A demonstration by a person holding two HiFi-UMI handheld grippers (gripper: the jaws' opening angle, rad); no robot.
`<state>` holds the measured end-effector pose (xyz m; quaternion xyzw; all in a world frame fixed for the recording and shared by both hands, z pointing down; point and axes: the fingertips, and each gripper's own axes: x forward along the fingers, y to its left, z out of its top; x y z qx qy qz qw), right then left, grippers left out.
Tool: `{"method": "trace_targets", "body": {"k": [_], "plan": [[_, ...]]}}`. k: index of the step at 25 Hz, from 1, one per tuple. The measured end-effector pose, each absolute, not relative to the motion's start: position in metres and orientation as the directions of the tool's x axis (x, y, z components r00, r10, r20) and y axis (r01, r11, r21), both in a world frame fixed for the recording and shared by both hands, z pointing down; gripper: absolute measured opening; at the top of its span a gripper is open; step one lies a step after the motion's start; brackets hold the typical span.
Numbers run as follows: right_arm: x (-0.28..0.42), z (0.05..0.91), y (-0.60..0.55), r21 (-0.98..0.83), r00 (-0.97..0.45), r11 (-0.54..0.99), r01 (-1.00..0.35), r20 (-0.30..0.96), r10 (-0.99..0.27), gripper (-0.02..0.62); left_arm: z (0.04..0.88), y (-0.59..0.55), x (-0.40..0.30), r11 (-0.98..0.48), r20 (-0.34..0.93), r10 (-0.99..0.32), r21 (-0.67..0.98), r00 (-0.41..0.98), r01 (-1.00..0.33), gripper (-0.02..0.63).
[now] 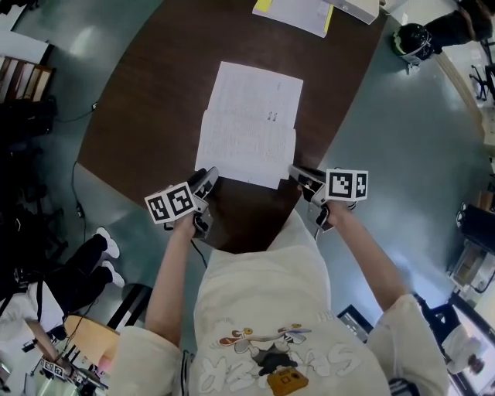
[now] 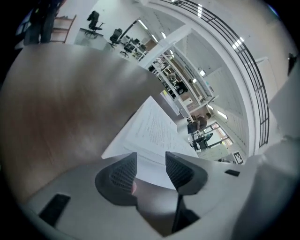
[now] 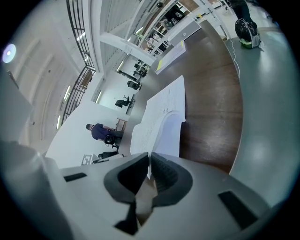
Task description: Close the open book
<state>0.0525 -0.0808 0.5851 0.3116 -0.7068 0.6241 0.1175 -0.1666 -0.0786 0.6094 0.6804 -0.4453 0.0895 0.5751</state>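
Note:
The open book lies with white printed pages up on the dark brown table, its near edge toward me. My right gripper is at the book's near right corner, shut on a thin white page edge that runs between its jaws; the page curves up from the book. My left gripper is at the near left corner. Its jaws stand open, with the book's corner just ahead of them and nothing pressed between the pads.
Loose papers with a yellow sheet and a white box lie at the table's far edge. A black round object sits on the floor at upper right. A seated person's legs and white shoes are at left.

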Motion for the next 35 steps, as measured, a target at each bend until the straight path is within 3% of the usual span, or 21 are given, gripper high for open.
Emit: {"method": "trace_targets", "body": {"k": [7, 12, 18, 35], "plan": [[0.054, 0.598, -0.078, -0.797, -0.772, 0.031, -0.603, 0.574, -0.273, 0.026, 0.606, -0.153, -0.2, -0.25, 0.692, -0.327, 0.594, 0.644, -0.765, 0.181], [0.053, 0.601, -0.077, -0.795, -0.77, 0.02, -0.607, 0.581, -0.265, 0.026, 0.633, -0.17, -0.178, -0.366, 0.715, -0.115, 0.615, 0.69, -0.698, 0.234], [0.052, 0.6, -0.078, -0.794, -0.77, 0.017, -0.607, 0.583, -0.258, 0.026, 0.661, -0.157, -0.172, -0.4, 0.739, 0.02, 0.623, 0.673, -0.672, 0.259], [0.055, 0.604, -0.08, -0.793, -0.764, 0.007, -0.61, 0.585, -0.271, 0.026, 0.664, -0.14, -0.166, -0.325, 0.668, 0.094, 0.721, 0.738, -0.612, 0.258]]}}
